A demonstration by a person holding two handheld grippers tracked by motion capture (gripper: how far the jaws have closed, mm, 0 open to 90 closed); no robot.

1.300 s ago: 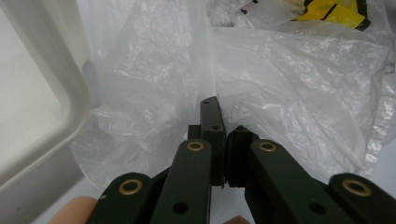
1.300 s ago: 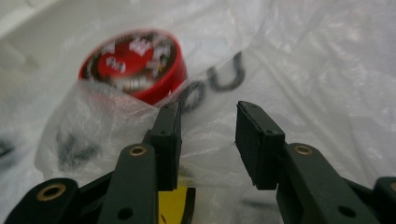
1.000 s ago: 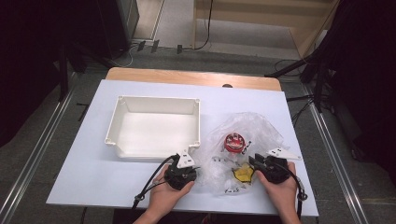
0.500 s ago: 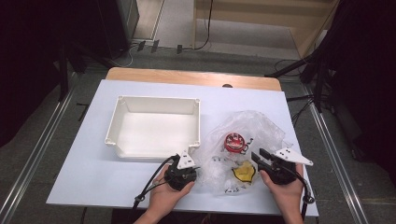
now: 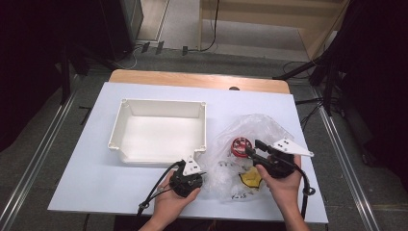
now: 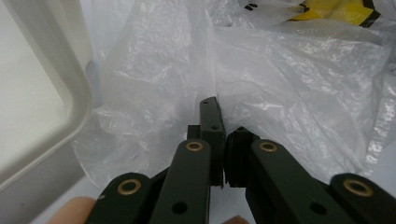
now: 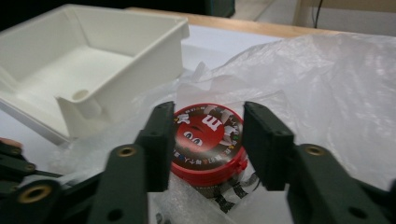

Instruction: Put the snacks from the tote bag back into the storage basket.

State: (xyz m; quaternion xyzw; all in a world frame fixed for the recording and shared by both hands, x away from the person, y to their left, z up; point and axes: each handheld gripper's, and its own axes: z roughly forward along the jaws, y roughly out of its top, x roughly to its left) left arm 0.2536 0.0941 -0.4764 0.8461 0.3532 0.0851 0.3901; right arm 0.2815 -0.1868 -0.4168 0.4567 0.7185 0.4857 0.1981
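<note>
A crumpled clear plastic bag point(image 5: 262, 132) lies on the table right of the white tray point(image 5: 126, 130). Inside it are a round red candy tin point(image 5: 239, 147) and a yellow packet point(image 5: 251, 178). My left gripper point(image 5: 204, 177) is shut on a fold of the bag's film point(image 6: 210, 79) at the bag's left edge, beside the tray's corner point(image 6: 70, 84). My right gripper point(image 5: 254, 148) is raised over the bag and aims at the tin point(image 7: 208, 140). Its jaws have just been opening; the tin shows between them, and the pads point(image 7: 161, 140) stand clear of it.
The tray point(image 7: 116, 60) is empty and sits left of centre on the white tabletop point(image 5: 96, 178). A wooden strip point(image 5: 202, 79) runs along the table's far edge. Cables trail from both grippers toward the near edge.
My right gripper has risen and swung its jaws toward the red tin, and the jaws have spread apart. The left gripper and the bag fold in it have stayed put.
</note>
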